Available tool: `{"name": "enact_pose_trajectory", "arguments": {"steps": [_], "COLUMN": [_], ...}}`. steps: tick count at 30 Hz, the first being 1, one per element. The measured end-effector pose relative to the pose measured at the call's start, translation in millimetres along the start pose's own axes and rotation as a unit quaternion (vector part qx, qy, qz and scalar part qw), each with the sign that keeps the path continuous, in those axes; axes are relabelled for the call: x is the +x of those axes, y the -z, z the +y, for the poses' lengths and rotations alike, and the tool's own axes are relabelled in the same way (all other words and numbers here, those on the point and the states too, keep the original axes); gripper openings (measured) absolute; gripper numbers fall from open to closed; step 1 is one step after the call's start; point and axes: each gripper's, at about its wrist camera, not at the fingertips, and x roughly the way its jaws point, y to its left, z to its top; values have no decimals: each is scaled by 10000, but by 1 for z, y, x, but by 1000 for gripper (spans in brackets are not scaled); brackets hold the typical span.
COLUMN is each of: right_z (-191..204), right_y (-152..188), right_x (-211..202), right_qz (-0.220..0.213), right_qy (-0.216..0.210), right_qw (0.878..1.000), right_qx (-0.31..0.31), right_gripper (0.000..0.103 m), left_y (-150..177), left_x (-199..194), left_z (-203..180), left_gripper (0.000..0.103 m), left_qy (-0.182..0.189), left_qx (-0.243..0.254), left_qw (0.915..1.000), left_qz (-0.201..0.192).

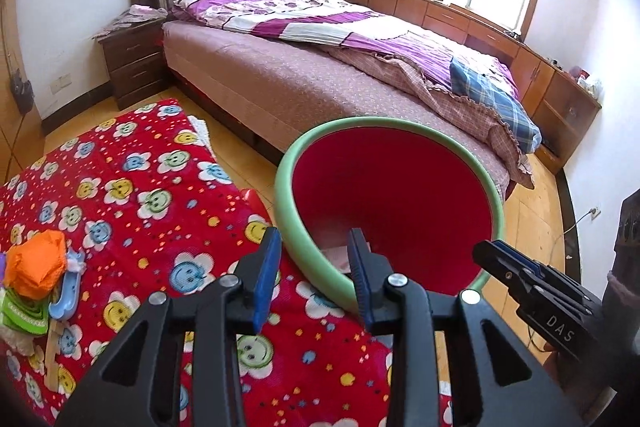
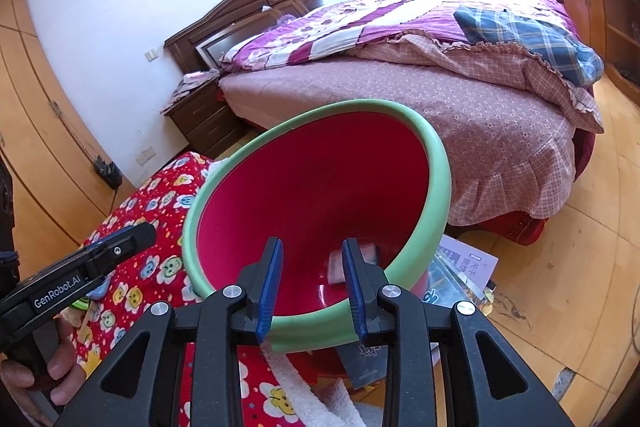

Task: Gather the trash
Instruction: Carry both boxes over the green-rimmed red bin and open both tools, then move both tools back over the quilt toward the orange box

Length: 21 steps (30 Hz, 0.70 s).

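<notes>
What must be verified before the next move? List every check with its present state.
1. Left gripper empty, jaws apart: ok.
2. Right gripper empty, jaws apart: ok.
3. Red bin mouth faces both grippers, unblocked: ok.
4. Pink scrap lies inside the bin: ok.
5. All trash collected: not ok, an orange wad and other bits lie on the flowered cloth.
6. Bin rests steadily: cannot tell, its base is hidden.
</notes>
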Motion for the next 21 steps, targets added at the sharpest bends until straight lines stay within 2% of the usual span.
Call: {"name": "enact_pose_trajectory", "arguments": {"steps": [10,18,21], "right_z": [11,28,35], "right_y": [5,12,14], "right_x": [-12,-23,-24], "right_qz": [-13,-39,-9], "right_qy": [-49,-160,-231], "right_qw": [10000,9998,9996], "right_qx": [-10,-102,-154], "right_gripper": [40,55,55], "left_y": [16,32,37], "left_x": [-30,-56,-66], "left_z": [22,48,61], "left_gripper": [34,34,34], "left_qy": [-167,-484,-610], "left_qx": [-316,-564,-684], "left_qw": [9994,9972,9958], "left_qz": [42,17,-10]}}
